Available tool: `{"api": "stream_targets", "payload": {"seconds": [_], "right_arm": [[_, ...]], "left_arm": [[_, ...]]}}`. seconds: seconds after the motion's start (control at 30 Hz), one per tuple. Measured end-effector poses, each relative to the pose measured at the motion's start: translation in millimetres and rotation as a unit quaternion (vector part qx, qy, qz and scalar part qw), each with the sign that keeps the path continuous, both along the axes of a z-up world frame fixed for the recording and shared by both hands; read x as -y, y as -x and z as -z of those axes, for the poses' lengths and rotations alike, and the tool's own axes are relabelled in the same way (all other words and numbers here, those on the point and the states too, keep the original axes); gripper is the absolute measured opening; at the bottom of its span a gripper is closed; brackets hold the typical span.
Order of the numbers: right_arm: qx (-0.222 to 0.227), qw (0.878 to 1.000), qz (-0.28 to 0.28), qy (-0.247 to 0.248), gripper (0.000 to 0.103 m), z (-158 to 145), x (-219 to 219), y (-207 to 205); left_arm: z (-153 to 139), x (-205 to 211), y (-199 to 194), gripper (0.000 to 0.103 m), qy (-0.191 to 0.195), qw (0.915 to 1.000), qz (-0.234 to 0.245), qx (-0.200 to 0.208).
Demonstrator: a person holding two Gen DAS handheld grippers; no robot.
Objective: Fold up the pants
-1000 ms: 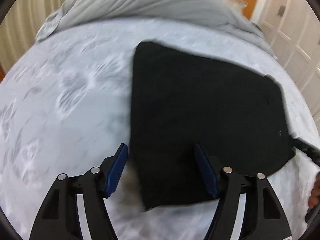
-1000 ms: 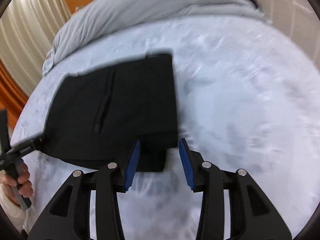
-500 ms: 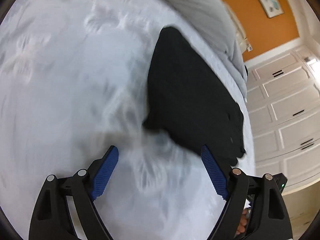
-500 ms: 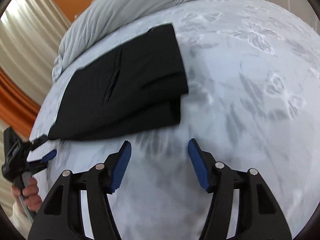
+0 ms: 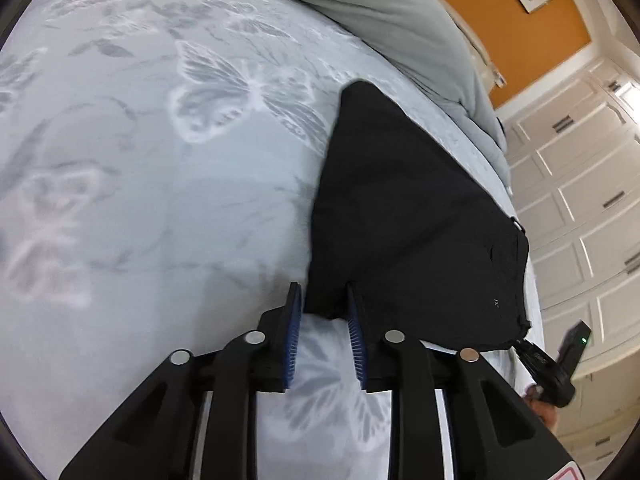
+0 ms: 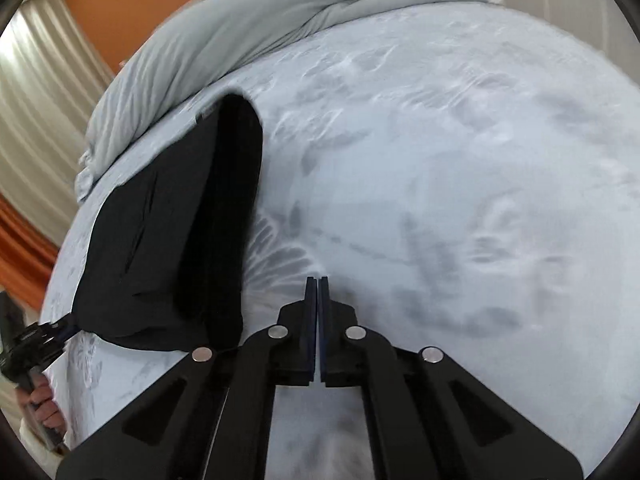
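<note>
The black pants (image 5: 408, 220) lie folded on a pale butterfly-print bedspread (image 5: 160, 200). My left gripper (image 5: 323, 289) straddles their near left corner; its jaws are closing, and the cloth fills the narrow gap between the blue pads. In the right wrist view the pants (image 6: 152, 240) sit at the left, and the left gripper (image 6: 66, 330) meets their pointed corner. My right gripper (image 6: 318, 280) is shut over the bare bedspread (image 6: 440, 200), just right of the pants, with nothing between its pads. Its body shows as the right gripper (image 5: 536, 356) by the pants' near right corner.
A rumpled grey duvet (image 5: 380, 12) lies along the far side of the bed, seen as the duvet (image 6: 240, 40) in the right wrist view. White panelled doors (image 5: 580, 200) stand past the bed's right edge. Curtains (image 6: 40, 100) hang at the left. A hand (image 6: 44, 412) holds the left gripper.
Both grippers came in wide, then narrowed. The left one moved onto the pants' near left corner and closed around it. The right one slid off to the right of the pants and closed on nothing.
</note>
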State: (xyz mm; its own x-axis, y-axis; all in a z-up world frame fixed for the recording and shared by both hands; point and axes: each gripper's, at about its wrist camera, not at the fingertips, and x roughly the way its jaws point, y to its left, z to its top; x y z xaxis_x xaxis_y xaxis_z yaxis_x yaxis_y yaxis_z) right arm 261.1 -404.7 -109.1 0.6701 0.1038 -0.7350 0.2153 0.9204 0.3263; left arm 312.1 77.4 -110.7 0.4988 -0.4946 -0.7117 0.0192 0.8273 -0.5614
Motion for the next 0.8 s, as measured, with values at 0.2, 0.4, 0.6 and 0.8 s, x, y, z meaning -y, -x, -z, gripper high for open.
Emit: {"api": "stream_targets", "payload": {"seconds": [0.2,0.4,0.6,0.8], "right_arm": [[0.060,0.995,-0.078,-0.007,0.003,-51.5,-50.3,19.7],[0.014,0.994,-0.107,0.018,0.000,10.8,-75.7,-5.2],[0.016,0.998,-0.043,0.048,0.006,-52.2,-77.8,35.8],[0.089,0.991,-0.013,0.097,0.071,-102.1,-115.7,110.1]], "left_arm": [[-70.9,-14.3,21.0,0.073,0.023,0.9935,-0.055,0.097],[4.9,31.1,-10.7,0.072,-0.064,0.9978,-0.014,-0.007],[-49.2,68.3,35.6,0.071,-0.212,0.9714,0.018,0.105],[-109.4,92.7,114.2,0.082,-0.284,0.9466,0.003,0.153]]}}
